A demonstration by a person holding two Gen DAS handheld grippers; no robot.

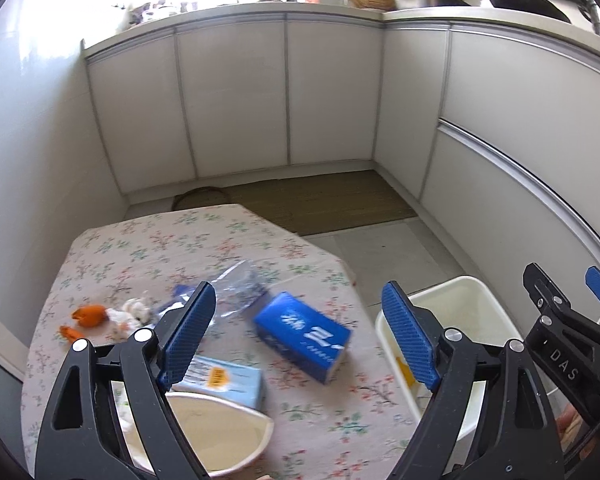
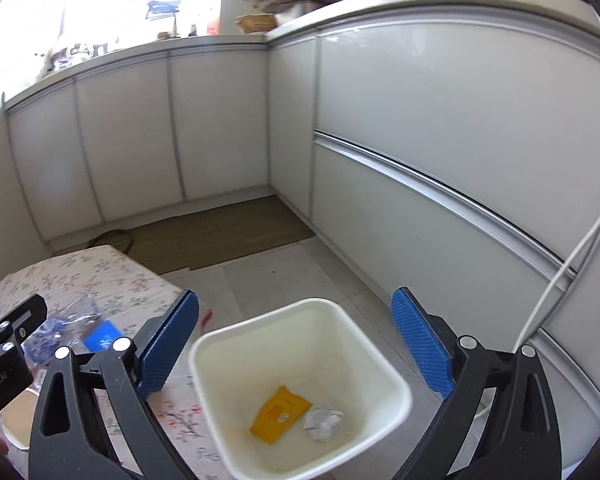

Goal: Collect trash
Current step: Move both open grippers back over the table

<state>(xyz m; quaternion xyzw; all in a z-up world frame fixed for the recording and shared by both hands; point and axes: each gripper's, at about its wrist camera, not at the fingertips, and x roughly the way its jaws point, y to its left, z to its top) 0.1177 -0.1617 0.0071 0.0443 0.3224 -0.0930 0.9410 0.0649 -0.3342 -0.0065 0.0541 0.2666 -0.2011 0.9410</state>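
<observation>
Left gripper [image 1: 300, 336] spread wide, holding nothing, over floral tablecloth [image 1: 148, 248] filling lower left of left wrist view. Beneath it at frame centre: blue rectangular carton [image 1: 304, 336]. Pale blue box with yellow sticker [image 1: 236, 380] lower left of carton, touching rim of cream round bowl [image 1: 216, 436]. Clear crumpled plastic bag [image 1: 240, 284] above carton. Orange peel scraps [image 1: 90, 316] and white crumpled tissue [image 1: 134, 312] at mid-left.

Right gripper [image 2: 296, 344] spread wide, holding nothing, above white square plastic bin [image 2: 300, 392] at bottom centre of right wrist view. Bin holds yellow flat packet [image 2: 280, 412] and crumpled grey-white paper [image 2: 322, 422], touching.
</observation>
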